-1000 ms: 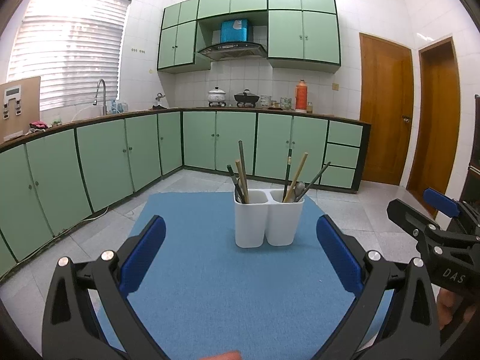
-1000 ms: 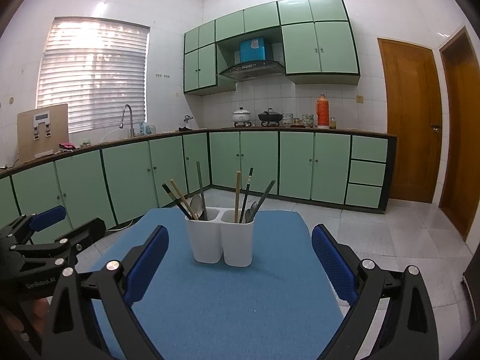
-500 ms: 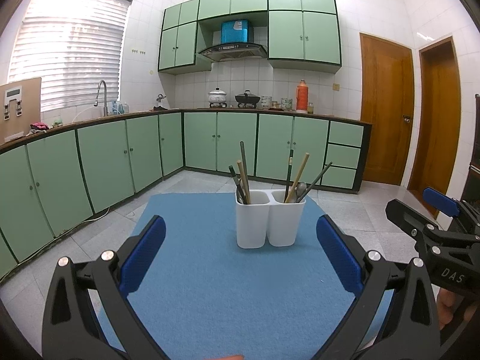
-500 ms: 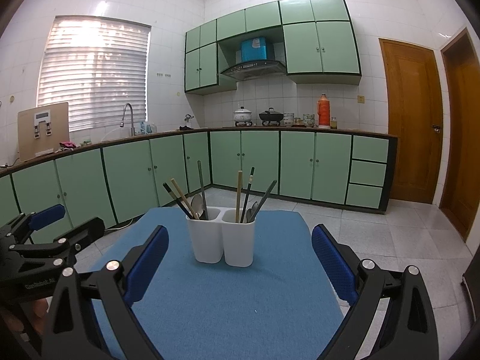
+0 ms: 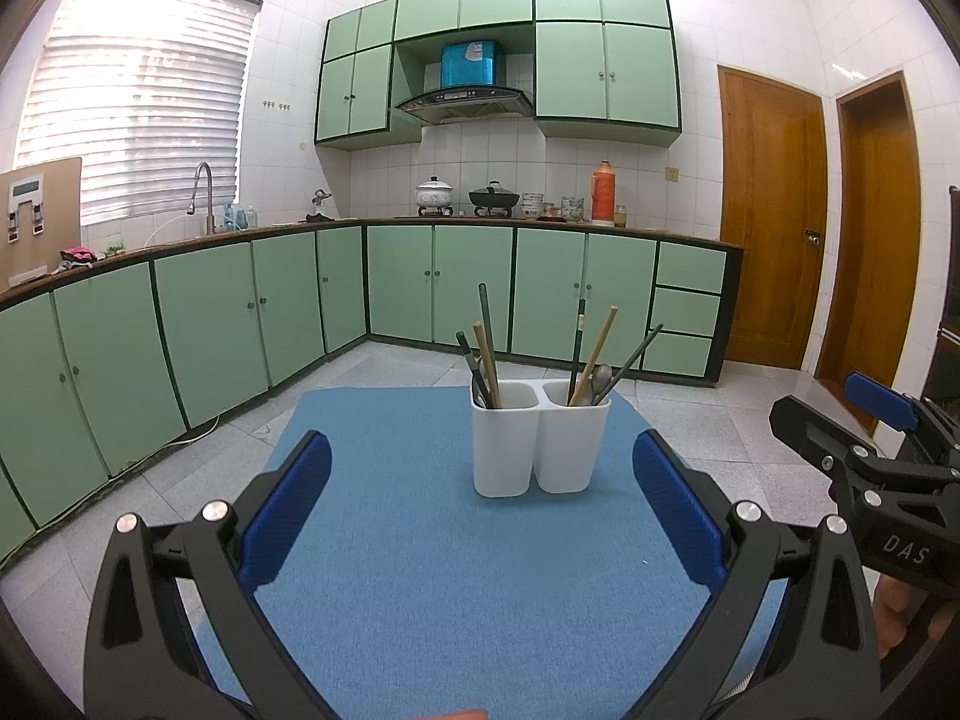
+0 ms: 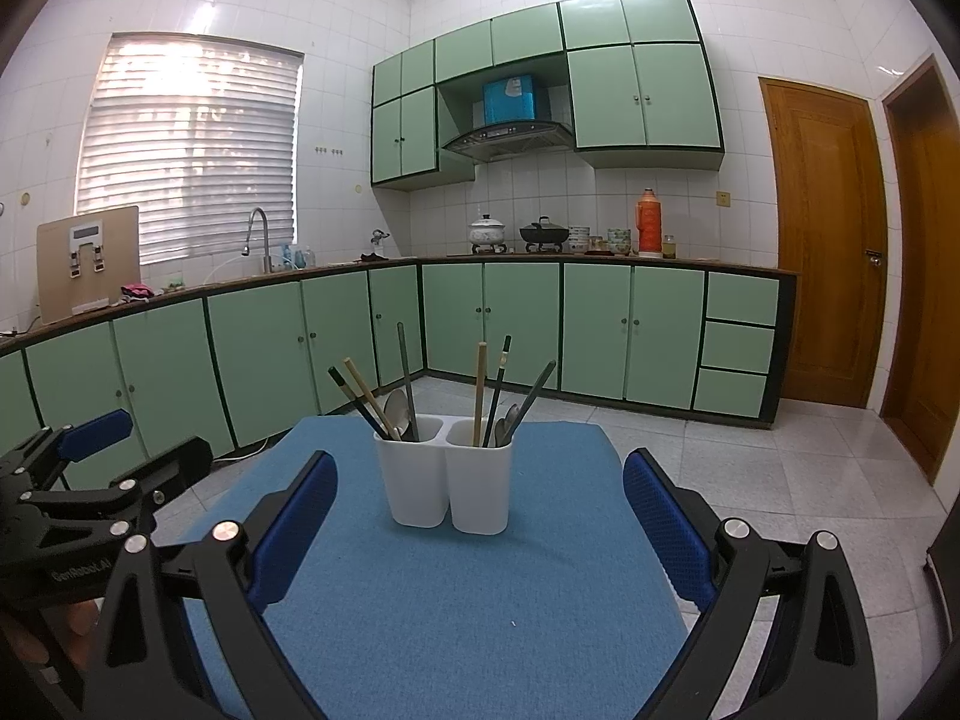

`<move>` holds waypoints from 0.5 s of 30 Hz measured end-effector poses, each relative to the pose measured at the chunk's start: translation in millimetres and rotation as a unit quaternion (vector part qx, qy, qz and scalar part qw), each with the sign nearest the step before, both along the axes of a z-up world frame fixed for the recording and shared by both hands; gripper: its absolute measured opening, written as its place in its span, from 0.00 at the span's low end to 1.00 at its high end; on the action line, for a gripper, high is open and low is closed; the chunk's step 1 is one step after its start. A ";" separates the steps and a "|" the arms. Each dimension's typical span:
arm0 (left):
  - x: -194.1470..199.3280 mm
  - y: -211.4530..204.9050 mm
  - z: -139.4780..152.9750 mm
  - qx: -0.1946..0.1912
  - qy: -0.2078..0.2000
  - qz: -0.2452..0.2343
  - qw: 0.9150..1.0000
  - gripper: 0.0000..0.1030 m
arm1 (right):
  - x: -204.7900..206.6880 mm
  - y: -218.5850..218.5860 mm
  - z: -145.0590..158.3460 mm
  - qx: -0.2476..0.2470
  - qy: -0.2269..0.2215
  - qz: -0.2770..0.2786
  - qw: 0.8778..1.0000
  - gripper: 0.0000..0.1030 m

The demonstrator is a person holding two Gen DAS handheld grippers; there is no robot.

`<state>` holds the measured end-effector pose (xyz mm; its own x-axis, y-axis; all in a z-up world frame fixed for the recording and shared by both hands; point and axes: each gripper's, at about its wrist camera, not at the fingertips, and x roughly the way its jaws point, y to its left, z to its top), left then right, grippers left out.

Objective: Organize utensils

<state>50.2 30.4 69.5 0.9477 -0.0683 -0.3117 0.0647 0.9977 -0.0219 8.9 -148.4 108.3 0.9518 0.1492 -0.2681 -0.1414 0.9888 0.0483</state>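
Note:
A white two-compartment utensil holder [image 5: 539, 438] stands on the blue mat [image 5: 420, 570]; it also shows in the right wrist view [image 6: 447, 480]. Each compartment holds chopsticks [image 5: 591, 357] and a spoon [image 6: 396, 411], leaning outward. My left gripper [image 5: 480, 504] is open and empty, a short way in front of the holder. My right gripper [image 6: 480, 510] is open and empty, also in front of the holder. The right gripper shows at the right edge of the left wrist view [image 5: 864, 450]. The left gripper shows at the left edge of the right wrist view [image 6: 90, 474].
The mat covers a table with its far edge just behind the holder. Green kitchen cabinets [image 5: 240, 324] line the left and back walls. Two wooden doors [image 5: 774, 210] are at the right. The floor is tiled.
Both views have shifted very slightly. The holder and the utensils have not moved. Both grippers stay open.

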 end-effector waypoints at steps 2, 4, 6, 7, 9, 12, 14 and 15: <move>0.0 -0.1 -0.1 0.000 0.000 0.000 1.000 0.95 | -0.1 -0.2 -0.1 0.000 0.000 0.000 1.000 0.91; 0.0 -0.1 -0.1 0.000 0.000 0.000 1.000 0.95 | 0.0 0.0 -0.1 0.000 0.000 0.000 1.000 0.91; -0.2 0.2 -0.1 -0.001 0.000 0.000 1.000 0.95 | -0.2 0.3 -0.2 0.000 0.000 -0.001 1.000 0.91; 0.0 0.0 0.1 0.000 0.000 0.000 1.000 0.95 | -0.2 0.0 -0.2 0.000 0.000 0.000 1.000 0.91; -0.4 0.2 0.1 0.000 0.000 0.000 1.000 0.95 | -0.1 -0.2 -0.1 0.000 0.000 0.000 1.000 0.91; 0.1 0.5 -0.3 0.000 0.000 0.000 1.000 0.95 | -0.1 -0.3 -0.1 0.000 -0.001 0.000 1.000 0.91; 0.1 0.7 -0.5 0.000 0.000 0.000 1.000 0.95 | 0.1 0.4 -0.4 -0.001 0.000 0.000 1.000 0.91; -0.1 0.8 -0.5 0.000 0.000 0.000 1.000 0.95 | 0.1 0.4 -0.4 0.000 0.000 0.000 1.000 0.91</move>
